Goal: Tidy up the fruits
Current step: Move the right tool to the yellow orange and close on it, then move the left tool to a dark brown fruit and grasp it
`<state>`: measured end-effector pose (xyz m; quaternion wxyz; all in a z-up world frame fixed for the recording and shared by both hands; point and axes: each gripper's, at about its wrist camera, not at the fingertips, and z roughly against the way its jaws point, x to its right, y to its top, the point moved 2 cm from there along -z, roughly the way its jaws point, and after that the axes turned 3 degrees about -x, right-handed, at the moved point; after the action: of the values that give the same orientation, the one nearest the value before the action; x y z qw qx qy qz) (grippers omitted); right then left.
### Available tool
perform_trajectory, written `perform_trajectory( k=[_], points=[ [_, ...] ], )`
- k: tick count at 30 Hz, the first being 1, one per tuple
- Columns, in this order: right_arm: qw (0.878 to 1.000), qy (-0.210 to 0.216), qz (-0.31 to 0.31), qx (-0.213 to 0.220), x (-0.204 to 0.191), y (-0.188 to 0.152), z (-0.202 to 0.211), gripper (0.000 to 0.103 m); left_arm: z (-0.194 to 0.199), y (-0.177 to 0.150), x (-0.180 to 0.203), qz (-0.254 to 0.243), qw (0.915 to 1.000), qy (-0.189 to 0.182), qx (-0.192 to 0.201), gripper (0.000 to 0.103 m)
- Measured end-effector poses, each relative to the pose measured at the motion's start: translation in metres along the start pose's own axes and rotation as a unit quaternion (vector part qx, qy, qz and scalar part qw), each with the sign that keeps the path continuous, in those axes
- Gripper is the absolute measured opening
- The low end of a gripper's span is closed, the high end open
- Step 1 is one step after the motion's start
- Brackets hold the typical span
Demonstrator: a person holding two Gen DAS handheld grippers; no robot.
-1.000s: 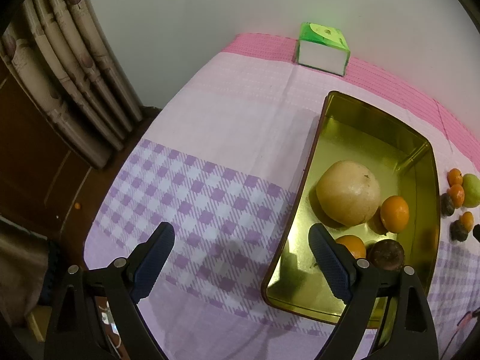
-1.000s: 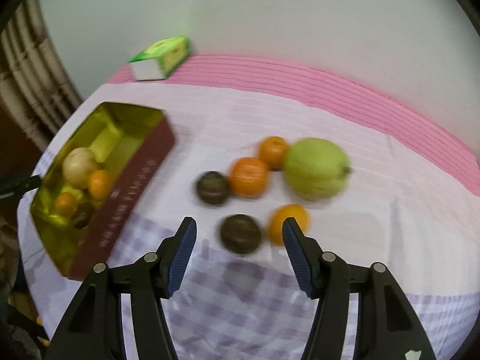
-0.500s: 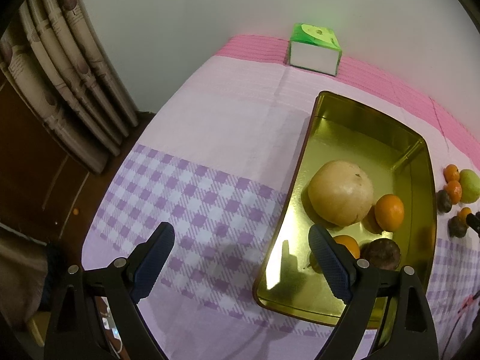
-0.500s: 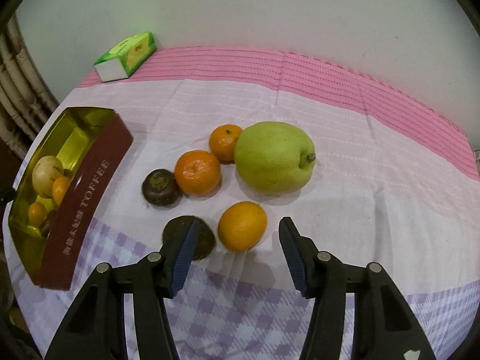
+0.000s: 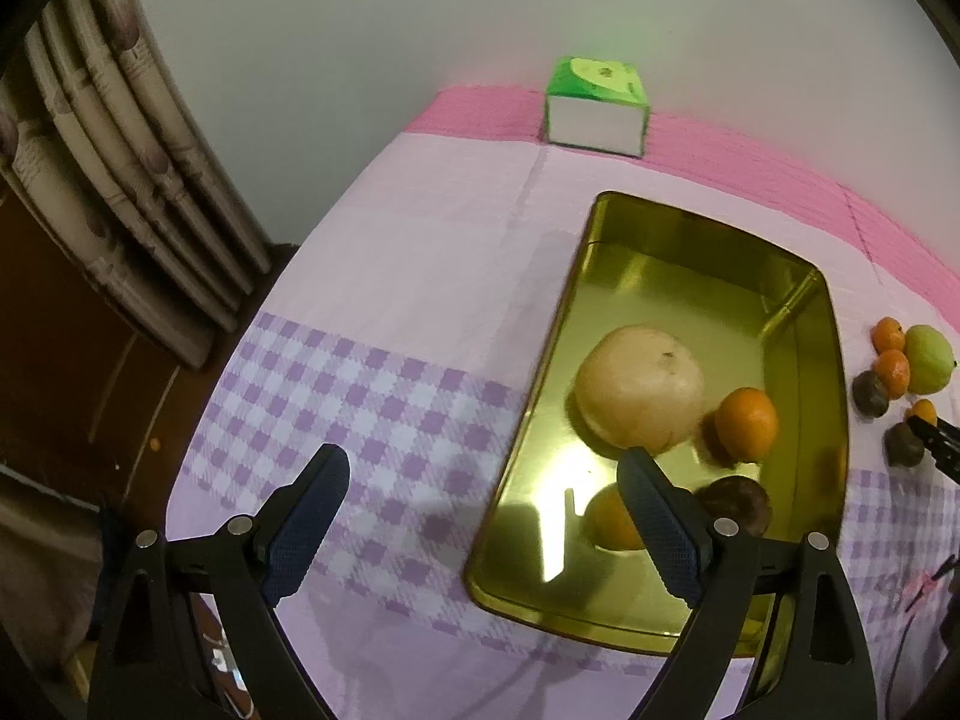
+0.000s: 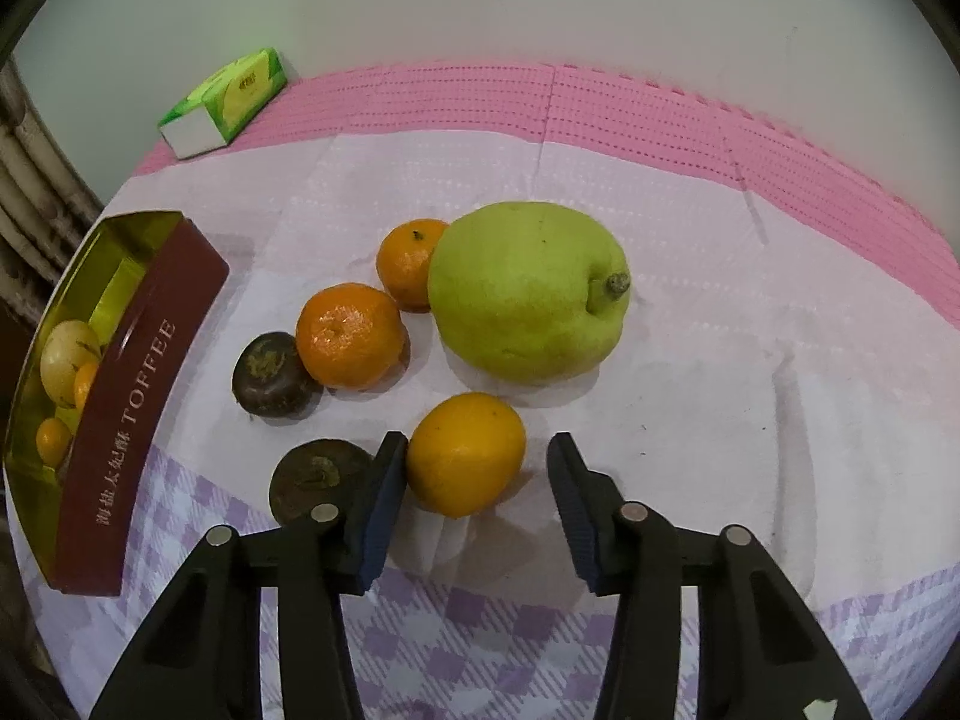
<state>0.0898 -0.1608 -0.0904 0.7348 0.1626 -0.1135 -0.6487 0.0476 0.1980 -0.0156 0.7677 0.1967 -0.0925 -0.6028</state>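
Right gripper (image 6: 471, 480) closing – yellow-orange citrus (image 6: 465, 454) between the jaws, left pad touching, right pad apart | left gripper (image 5: 483, 516) wide, empty, over tablecloth (image 5: 384, 276) and tin's edge | gold tin (image 5: 606, 240) – pale round fruit (image 5: 639, 387), oranges, dark fruit inside | green pear (image 6: 528, 291) | tangerine (image 6: 348, 336) | dark fruit (image 6: 273, 375)
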Motion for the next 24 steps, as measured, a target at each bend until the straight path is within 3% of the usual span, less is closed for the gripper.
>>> perform_trajectory(
  k=[7,13,24],
  points=[
    [1.000,0.009,0.012,0.007,-0.001,-0.002,-0.001,0.037,0.004,-0.001,0.033,-0.023,0.9995,-0.019,-0.009,0.091],
    [1.000,0.007,0.022,0.013,0.006,-0.013,0.004,0.037,0.015,0.001,0.083,-0.067,0.9966,-0.048,-0.006,0.091],
    [0.999,-0.033,0.003,0.015,0.054,-0.040,0.021,0.037,0.017,-0.006,0.198,-0.166,0.9782,-0.123,-0.018,0.091]
  ],
)
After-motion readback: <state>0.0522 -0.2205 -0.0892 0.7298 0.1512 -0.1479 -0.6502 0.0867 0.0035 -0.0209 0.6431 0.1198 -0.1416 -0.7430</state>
